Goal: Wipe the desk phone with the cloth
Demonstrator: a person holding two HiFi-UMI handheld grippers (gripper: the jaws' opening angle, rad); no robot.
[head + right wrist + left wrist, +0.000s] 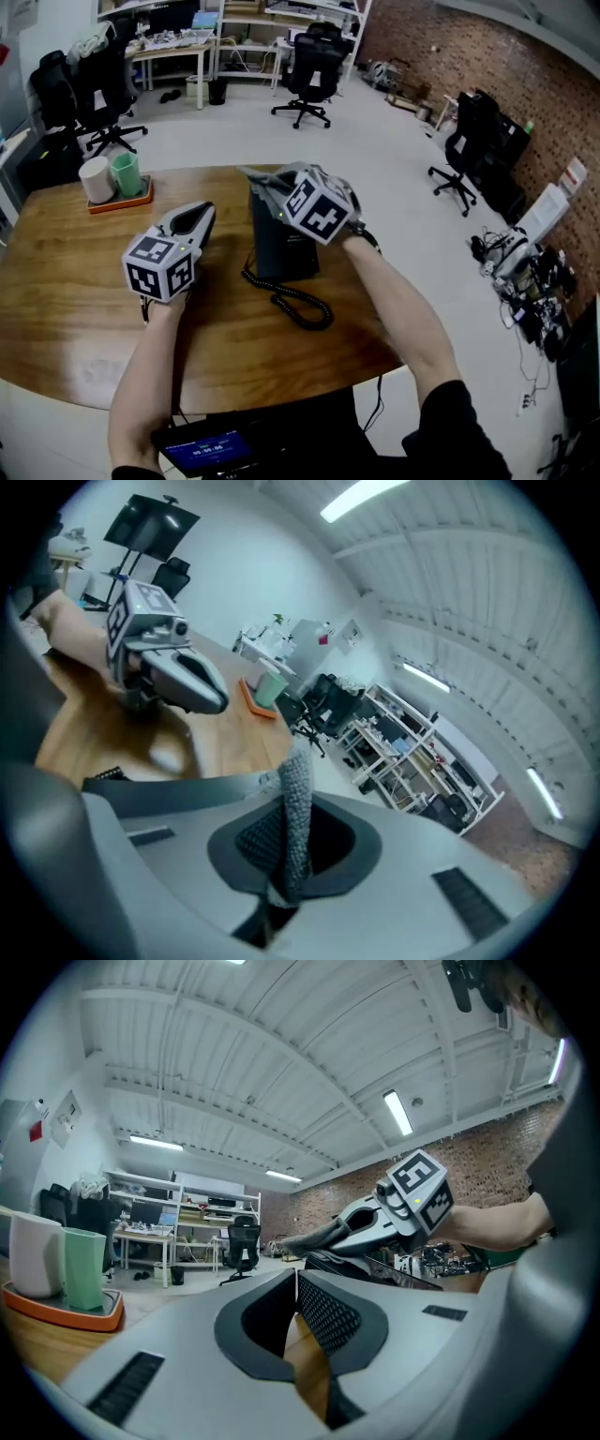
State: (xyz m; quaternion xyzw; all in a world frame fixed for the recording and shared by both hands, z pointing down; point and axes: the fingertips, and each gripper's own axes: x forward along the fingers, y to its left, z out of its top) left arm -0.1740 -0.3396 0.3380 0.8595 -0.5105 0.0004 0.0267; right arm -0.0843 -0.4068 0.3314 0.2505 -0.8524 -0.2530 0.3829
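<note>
The dark desk phone (pixel 281 246) stands upright in the middle of the wooden table (pixel 66 291), its coiled cord (pixel 298 307) trailing toward me. My right gripper (pixel 266 184) hovers at the phone's top edge, shut on a grey cloth (pixel 255 175); in the right gripper view the cloth (pixel 298 803) stands pinched between the jaws of the gripper (pixel 292 829). My left gripper (pixel 203 216) rests just left of the phone, apart from it. Its jaws meet at the tips with nothing held (pixel 295 1281). The left gripper view shows the right gripper (pixel 375 1224) and the cloth (pixel 302 1241) above the phone (pixel 361 1267).
A white cup (pixel 96 179) and a green cup (pixel 126 173) stand on an orange tray (pixel 120 200) at the table's far left. Office chairs (pixel 309 66) and shelves sit beyond. The table's right edge runs close to the phone.
</note>
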